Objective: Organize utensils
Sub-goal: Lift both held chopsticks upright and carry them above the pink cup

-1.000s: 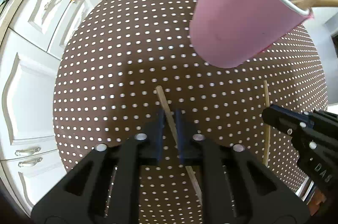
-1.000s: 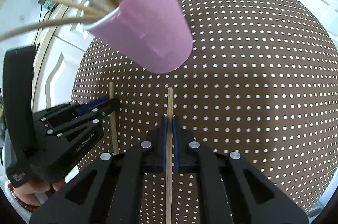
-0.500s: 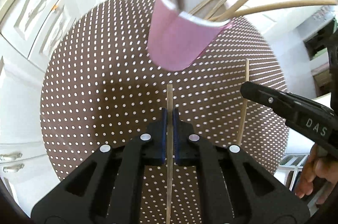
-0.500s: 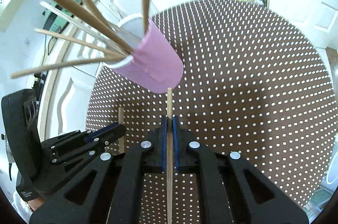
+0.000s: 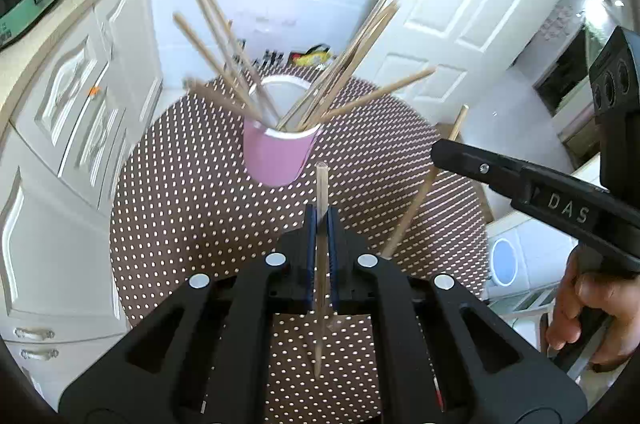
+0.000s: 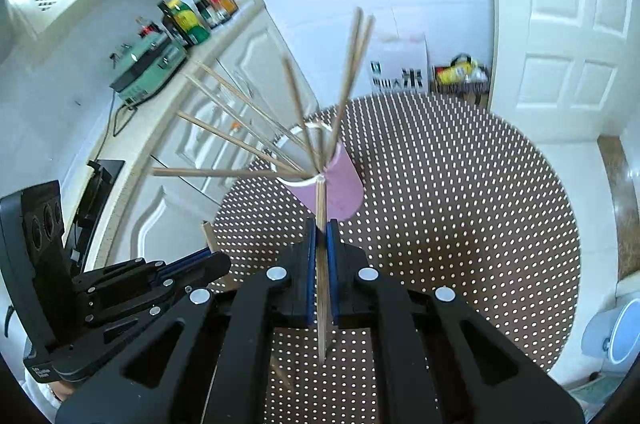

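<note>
Right now both my tongs are clamped, each on one chopstick: left tongs [image 5: 320,220] on the left chopstick [image 5: 321,264], right tongs [image 6: 320,224] on the right chopstick [image 6: 321,264], both lifted off the dotted bench [image 5: 180,204]. Pink cup [image 5: 276,160] stands ahead, already crowded with splayed chopsticks [image 5: 224,64]. Risks: a tip catches those leaning sticks or the rim and tips the light cup; thin stick pivots in the pads, since it's held near mid-length; my two tongs bump, they're near each other heading for one opening.
</note>
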A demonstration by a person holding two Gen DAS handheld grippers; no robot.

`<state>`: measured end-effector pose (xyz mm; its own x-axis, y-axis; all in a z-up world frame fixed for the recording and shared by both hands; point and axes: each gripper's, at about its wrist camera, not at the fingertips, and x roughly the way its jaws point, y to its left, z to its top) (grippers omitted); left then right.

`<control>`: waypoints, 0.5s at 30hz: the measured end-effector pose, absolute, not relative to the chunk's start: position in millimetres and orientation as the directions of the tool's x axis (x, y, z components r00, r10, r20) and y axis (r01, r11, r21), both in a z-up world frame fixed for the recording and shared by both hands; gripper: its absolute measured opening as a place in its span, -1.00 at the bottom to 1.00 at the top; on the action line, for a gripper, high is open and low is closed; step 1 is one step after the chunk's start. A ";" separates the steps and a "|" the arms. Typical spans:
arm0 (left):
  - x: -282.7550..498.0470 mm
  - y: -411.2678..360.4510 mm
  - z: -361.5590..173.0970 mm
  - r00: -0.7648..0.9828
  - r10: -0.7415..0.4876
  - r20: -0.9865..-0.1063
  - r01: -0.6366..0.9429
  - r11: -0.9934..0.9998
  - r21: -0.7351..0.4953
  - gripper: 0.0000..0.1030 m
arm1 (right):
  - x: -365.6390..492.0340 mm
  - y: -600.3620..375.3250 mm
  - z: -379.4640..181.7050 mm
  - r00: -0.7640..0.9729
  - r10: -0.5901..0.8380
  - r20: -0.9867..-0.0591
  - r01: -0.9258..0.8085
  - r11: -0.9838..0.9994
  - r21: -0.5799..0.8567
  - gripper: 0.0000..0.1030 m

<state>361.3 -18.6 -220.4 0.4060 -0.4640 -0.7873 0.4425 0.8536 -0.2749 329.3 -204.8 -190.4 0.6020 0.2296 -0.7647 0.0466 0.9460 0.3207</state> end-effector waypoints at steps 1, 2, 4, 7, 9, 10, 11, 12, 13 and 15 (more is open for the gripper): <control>358.3 -16.6 -214.5 0.416 -0.470 -0.778 0.447 0.851 -0.275 -0.89 | 326.4 -202.7 -185.1 0.613 0.227 -0.757 0.038 0.948 0.315 -0.92; 355.3 -14.4 -208.8 0.425 -0.476 -0.770 0.451 0.849 -0.275 -0.89 | 323.4 -200.9 -179.6 0.623 0.224 -0.750 0.030 0.951 0.309 -0.92; 350.4 -11.0 -200.8 0.443 -0.485 -0.754 0.460 0.845 -0.273 -0.89 | 315.4 -199.6 -170.3 0.641 0.222 -0.735 0.021 0.952 0.306 -0.92; 348.1 -6.2 -187.4 0.468 -0.499 -0.729 0.471 0.839 -0.272 -0.89 | 305.0 -195.6 -152.8 0.678 0.213 -0.704 0.010 0.954 0.299 -0.92; 346.7 -2.5 -178.3 0.488 -0.503 -0.713 0.474 0.839 -0.267 -0.89 | 300.4 -193.5 -142.5 0.696 0.208 -0.687 -0.002 0.957 0.289 -0.92; 346.3 -0.3 -172.3 0.498 -0.508 -0.702 0.475 0.838 -0.269 -0.89 | 299.7 -192.1 -138.6 0.703 0.208 -0.680 -0.007 0.958 0.286 -0.92; 346.3 1.7 -166.8 0.509 -0.510 -0.694 0.474 0.838 -0.268 -0.89 | 299.0 -190.5 -133.4 0.711 0.209 -0.671 -0.015 0.959 0.282 -0.92; 346.6 2.9 -163.1 0.516 -0.512 -0.687 0.474 0.839 -0.269 -0.89 | 298.8 -189.4 -129.6 0.717 0.209 -0.665 -0.021 0.960 0.279 -0.92; 346.9 4.8 -157.5 0.528 -0.516 -0.674 0.474 0.838 -0.271 -0.89 | 298.3 -187.9 -124.1 0.727 0.207 -0.655 -0.029 0.962 0.273 -0.92; 348.6 7.7 -147.4 0.548 -0.517 -0.658 0.466 0.841 -0.273 -0.89 | 299.0 -185.0 -113.9 0.740 0.210 -0.639 -0.045 0.963 0.264 -0.92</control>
<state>348.6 7.7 -147.4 0.5475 -0.5171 -0.6579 0.4663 0.8414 -0.2732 299.0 -185.0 -113.9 0.7397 0.2098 -0.6394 -0.0451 0.9635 0.2640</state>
